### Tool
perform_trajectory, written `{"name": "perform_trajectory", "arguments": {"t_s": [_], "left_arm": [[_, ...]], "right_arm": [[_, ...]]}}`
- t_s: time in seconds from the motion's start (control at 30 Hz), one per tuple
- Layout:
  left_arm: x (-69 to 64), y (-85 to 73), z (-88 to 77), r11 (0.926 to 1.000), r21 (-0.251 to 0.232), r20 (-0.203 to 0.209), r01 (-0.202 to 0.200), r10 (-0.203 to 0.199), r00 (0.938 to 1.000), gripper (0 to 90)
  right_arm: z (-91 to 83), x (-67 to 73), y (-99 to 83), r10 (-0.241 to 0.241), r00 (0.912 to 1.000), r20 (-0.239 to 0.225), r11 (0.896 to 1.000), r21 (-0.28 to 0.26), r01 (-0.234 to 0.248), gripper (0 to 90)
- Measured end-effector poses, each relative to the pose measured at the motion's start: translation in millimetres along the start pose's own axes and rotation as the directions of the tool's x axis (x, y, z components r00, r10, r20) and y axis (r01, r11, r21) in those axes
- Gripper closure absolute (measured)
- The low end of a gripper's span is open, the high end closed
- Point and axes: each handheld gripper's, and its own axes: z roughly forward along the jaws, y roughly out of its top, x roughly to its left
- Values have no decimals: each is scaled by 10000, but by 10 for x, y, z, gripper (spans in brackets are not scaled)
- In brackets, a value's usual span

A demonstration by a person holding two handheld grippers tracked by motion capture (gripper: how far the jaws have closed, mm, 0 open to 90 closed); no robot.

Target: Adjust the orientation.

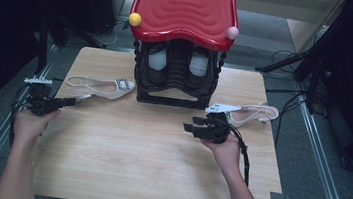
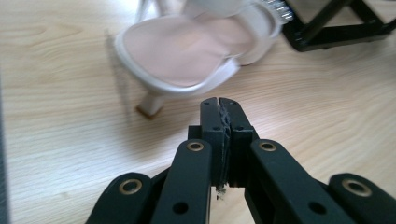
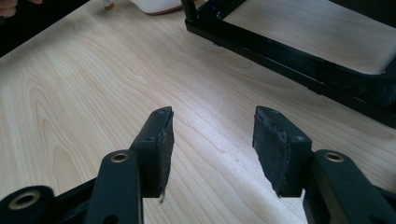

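The high view is dim, its upper corners nearly black. Soft overhead light brightens the table [image 1: 159,143]; the near sandal [image 2: 187,51] looks blurred.

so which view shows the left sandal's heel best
The left gripper view: the left sandal lies just beyond the shut left gripper, its heel tip clear. The high view shows the sandal whole but small. The right gripper view catches only its edge.
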Motion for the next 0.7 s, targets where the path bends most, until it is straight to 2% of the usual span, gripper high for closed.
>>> {"name": "perform_trajectory", "arguments": {"t_s": [0.1,0.23,0.33,0.5,0.6,0.7], "left_arm": [[74,0,51,10000,-13,-230,64,-64,9997,894],[158,15,138,9997,122,-290,224,-220,9993,895],[197,23,199,9997,38,-436,230,-228,9988,895],[312,40,210,9983,-204,-442,537,-545,9975,895],[323,69,236,9989,-251,-703,385,-401,9967,895],[359,84,246,9980,-353,-704,532,-556,9960,894]], "right_arm": [[-27,-2,-18,32,10000,77,10000,-21,-31,493],[-89,-21,-70,123,9997,223,9999,-61,-121,494],[-154,-32,-114,260,9988,404,9996,-81,-257,494],[-258,-58,-201,424,9970,647,9989,-207,-411,495],[-308,-70,-234,512,9957,777,9985,-241,-495,496],[-340,-76,-258,577,9948,839,9979,-333,-550,496]]}}
